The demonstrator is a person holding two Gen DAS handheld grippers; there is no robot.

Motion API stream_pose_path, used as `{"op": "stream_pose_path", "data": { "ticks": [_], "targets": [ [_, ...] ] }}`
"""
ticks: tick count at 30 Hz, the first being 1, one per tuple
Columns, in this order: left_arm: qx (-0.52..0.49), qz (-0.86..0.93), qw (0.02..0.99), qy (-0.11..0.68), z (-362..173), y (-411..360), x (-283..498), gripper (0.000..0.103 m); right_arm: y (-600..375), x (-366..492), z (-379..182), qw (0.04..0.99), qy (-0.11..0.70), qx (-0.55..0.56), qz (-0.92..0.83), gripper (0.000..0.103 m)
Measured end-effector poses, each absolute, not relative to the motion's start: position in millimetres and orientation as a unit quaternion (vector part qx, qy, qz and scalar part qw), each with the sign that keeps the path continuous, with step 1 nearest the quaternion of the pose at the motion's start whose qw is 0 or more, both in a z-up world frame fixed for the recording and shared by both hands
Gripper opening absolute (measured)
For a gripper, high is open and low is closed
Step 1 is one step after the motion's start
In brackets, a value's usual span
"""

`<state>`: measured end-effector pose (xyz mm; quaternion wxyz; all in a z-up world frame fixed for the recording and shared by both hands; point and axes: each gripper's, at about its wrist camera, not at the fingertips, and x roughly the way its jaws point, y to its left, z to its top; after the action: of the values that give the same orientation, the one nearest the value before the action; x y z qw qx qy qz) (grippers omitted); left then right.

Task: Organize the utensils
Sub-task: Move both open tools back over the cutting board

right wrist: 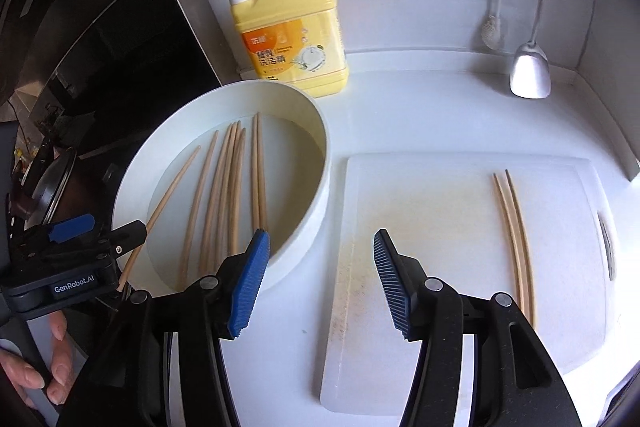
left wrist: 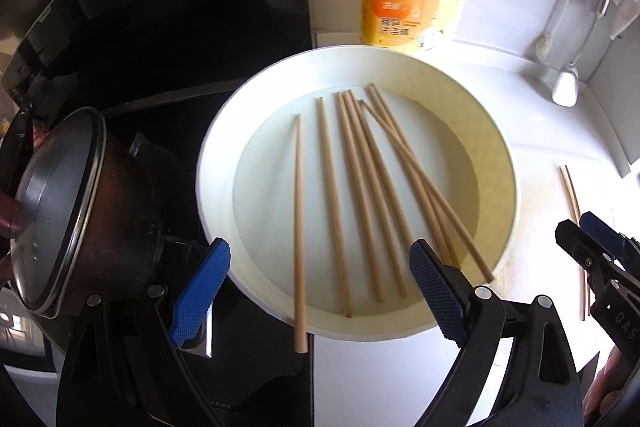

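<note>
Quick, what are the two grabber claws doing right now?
Left gripper: open, holding nothing, over the bowl.
Right gripper: open, holding nothing.

The left gripper carries "GenRobot.AI" in pale letters on its black body, and the right gripper shows the letters "DAS" along its side. The yellow detergent jug has an orange label with Chinese characters, too blurred to make out with certainty.
</note>
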<state>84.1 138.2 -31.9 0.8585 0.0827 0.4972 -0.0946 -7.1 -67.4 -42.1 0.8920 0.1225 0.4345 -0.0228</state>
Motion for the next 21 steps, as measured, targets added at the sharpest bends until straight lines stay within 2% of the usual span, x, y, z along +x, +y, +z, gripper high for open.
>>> {"op": "stream_pose_path", "data": {
  "ticks": [8, 21],
  "targets": [
    [0.087, -0.119, 0.861, 0.488, -24, 93, 63, 0.089, -106, -43, -37, 0.895, 0.426, 0.127, -0.046, 0.053],
    [0.091, -0.115, 0.861, 0.487, -9, -23, -10, 0.091, -236, -111, -32, 0.898, 0.409, 0.154, -0.046, 0.056]
  ]
}}
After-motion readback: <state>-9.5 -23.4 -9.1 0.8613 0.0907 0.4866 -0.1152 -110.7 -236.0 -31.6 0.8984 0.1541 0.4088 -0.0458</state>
